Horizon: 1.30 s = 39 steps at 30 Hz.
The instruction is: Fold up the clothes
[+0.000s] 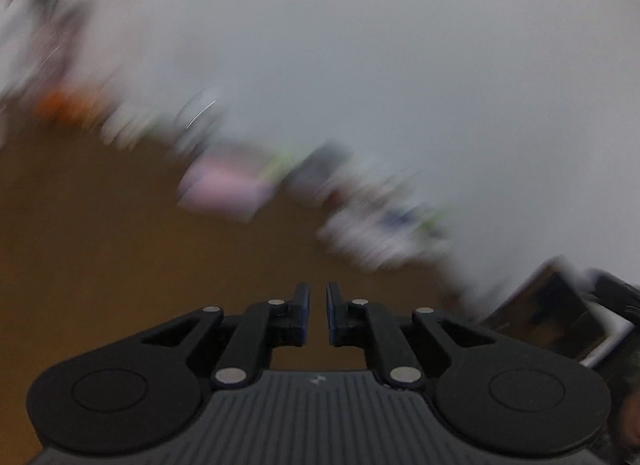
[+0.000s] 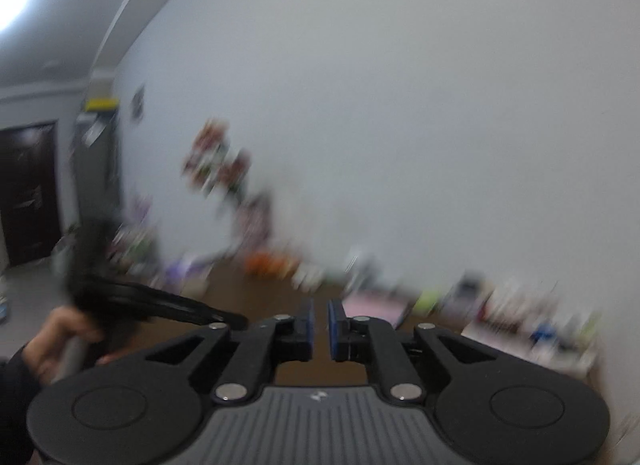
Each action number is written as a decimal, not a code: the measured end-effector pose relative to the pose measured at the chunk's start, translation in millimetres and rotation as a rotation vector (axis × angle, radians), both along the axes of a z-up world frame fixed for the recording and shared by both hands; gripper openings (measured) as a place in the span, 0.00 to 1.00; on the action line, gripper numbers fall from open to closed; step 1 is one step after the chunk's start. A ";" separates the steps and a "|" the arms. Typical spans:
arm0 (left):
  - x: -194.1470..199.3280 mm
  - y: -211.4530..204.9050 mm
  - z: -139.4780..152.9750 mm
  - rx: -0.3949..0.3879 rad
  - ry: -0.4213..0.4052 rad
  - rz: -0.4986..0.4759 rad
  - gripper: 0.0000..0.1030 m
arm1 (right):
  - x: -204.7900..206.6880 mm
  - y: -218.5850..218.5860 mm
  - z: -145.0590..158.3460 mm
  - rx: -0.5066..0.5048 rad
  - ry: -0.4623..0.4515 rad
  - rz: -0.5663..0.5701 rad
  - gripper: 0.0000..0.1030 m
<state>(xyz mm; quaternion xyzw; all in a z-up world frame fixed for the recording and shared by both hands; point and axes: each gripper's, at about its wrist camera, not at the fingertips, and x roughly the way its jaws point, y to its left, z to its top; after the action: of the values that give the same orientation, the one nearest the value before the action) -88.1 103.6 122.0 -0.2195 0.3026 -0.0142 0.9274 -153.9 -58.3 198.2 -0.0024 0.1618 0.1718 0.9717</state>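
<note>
Both views are heavily motion-blurred. My left gripper points over a brown table toward a white wall; its jaws stand nearly together with a narrow gap and hold nothing. My right gripper likewise has its blue-padded jaws nearly together and empty. The left gripper, held in a hand, also shows in the right wrist view at the lower left. No garment is clearly visible in either view.
Blurred clutter lines the table's far edge by the wall: a pink box-like item, an orange object, white and coloured items. A dark door stands far left. A dark framed object sits at right.
</note>
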 end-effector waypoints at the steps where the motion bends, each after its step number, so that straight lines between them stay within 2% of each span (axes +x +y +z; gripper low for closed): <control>1: -15.9 11.2 -16.1 -0.010 0.021 0.021 0.19 | -1.4 11.5 -25.5 -0.005 0.045 0.028 0.12; 2: -35.3 22.4 -28.3 -0.023 0.028 0.040 0.24 | -5.5 25.6 -49.7 -0.012 0.087 0.057 0.14; 3: -56.7 29.1 -35.1 -0.033 0.023 0.046 0.37 | -9.7 39.7 -73.5 -0.021 0.128 0.086 0.15; 6: -115.3 34.4 -38.9 -0.004 -0.014 0.037 0.47 | -30.7 92.6 -125.8 -0.125 0.201 0.226 0.24; 7: -127.1 32.5 -40.8 0.016 -0.022 0.026 0.49 | -29.0 96.5 -126.3 -0.124 0.204 0.216 0.30; 8: -137.4 30.6 -43.7 0.037 -0.030 0.013 0.50 | -27.3 100.4 -126.8 -0.122 0.206 0.206 0.44; 10: -153.7 20.6 -50.0 0.056 -0.048 0.012 0.59 | -23.8 108.2 -127.8 -0.119 0.212 0.186 0.56; 12: -169.4 11.0 -55.9 0.083 -0.079 0.012 0.64 | -20.4 116.0 -128.8 -0.116 0.217 0.165 0.54; 13: -173.3 5.7 -60.1 0.101 -0.086 0.015 0.64 | -18.7 119.9 -129.3 -0.115 0.220 0.155 0.39; 14: -169.5 -2.9 -62.9 0.134 -0.083 0.004 0.65 | -16.9 123.8 -129.8 -0.113 0.223 0.145 0.18; 18: -147.9 -40.6 -66.4 0.312 -0.111 -0.061 0.66 | -10.1 138.6 -131.5 -0.106 0.233 0.105 0.15; 20: -133.2 -57.3 -62.7 0.377 -0.128 -0.082 0.68 | -10.4 109.1 -117.2 -0.045 0.215 0.075 0.15; 22: -119.5 -64.5 -56.6 0.364 -0.140 -0.106 0.72 | -10.9 79.5 -103.1 0.017 0.197 0.046 0.15; 24: -105.1 -68.2 -52.9 0.292 -0.139 -0.135 0.75 | -17.7 45.2 -96.0 0.082 0.196 0.028 0.15; 25: -98.3 -69.8 -51.9 0.253 -0.133 -0.147 0.75 | -19.6 29.7 -99.1 0.114 0.212 -0.013 0.16; 27: -86.1 -78.7 -54.0 0.231 -0.123 -0.173 0.75 | -15.0 1.9 -117.2 0.141 0.292 -0.152 0.21; 30: -76.8 -95.5 -59.8 0.279 -0.086 -0.178 0.75 | -20.9 -16.7 -139.0 0.018 0.324 -0.383 0.24; 32: -77.4 -103.5 -63.4 0.298 -0.065 -0.185 0.75 | -34.1 -23.7 -138.3 -0.025 0.300 -0.460 0.28; 34: -77.2 -114.5 -66.8 0.322 -0.056 -0.205 0.75 | -47.9 -21.5 -127.2 -0.033 0.259 -0.440 0.28; 36: -76.0 -129.9 -69.8 0.355 -0.063 -0.244 0.76 | -54.1 -3.3 -119.2 -0.053 0.239 -0.289 0.28; 38: -74.7 -145.4 -72.7 0.388 -0.070 -0.283 0.77 | -54.9 20.5 -120.8 -0.101 0.249 -0.133 0.41; 39: -70.3 -150.7 -76.5 0.418 -0.063 -0.280 0.77 | -50.1 33.9 -128.3 -0.146 0.263 -0.092 0.44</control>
<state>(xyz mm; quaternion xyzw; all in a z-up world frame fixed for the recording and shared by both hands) -158.4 -47.0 45.6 0.0214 0.2974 -0.0864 0.9506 -204.1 -24.4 69.9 -0.0432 0.2998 0.1136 0.9462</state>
